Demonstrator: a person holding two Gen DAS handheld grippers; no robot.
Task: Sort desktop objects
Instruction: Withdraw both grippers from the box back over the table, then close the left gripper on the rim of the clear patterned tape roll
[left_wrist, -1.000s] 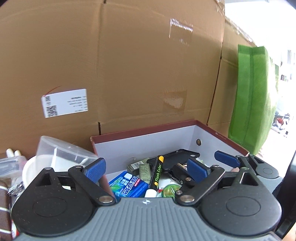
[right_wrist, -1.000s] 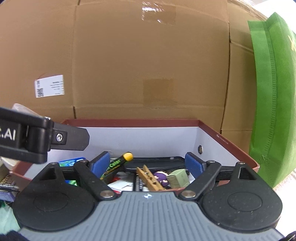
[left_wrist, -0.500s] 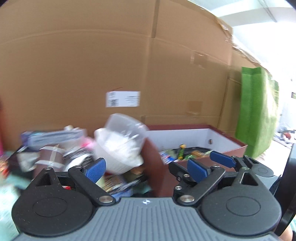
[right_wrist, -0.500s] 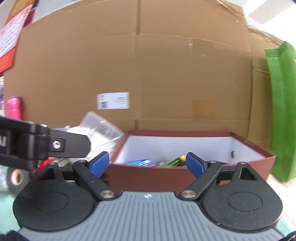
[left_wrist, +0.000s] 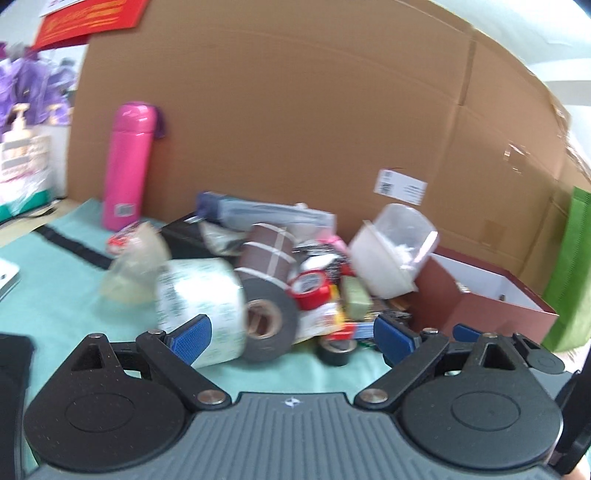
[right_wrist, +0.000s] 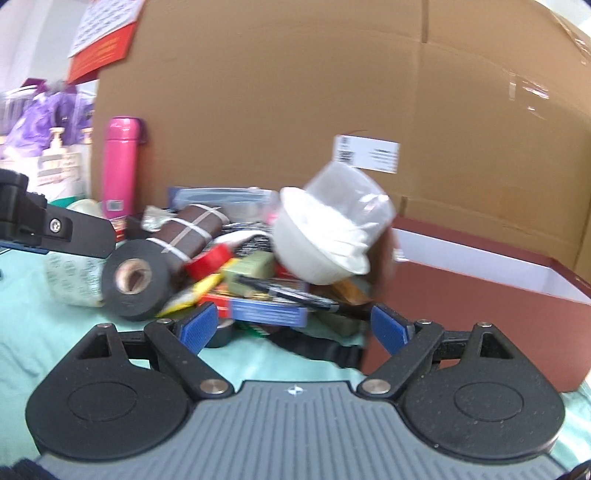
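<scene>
Both my grippers are empty, jaws spread wide, hovering short of the pile on the counter (left_wrist: 74, 266). The black tape roll (left_wrist: 271, 325) sits dead ahead of my left gripper (left_wrist: 291, 338), between its open jaws in the left wrist view and closest of anything. It stands on edge, core hole facing me, so its axis runs straight toward the camera. From my right gripper (right_wrist: 293, 326) it lies off to the left. The red box (right_wrist: 461, 317) is well right of the roll. I reckon the left hand is nearer; the jaws must straddle the roll's width.
</scene>
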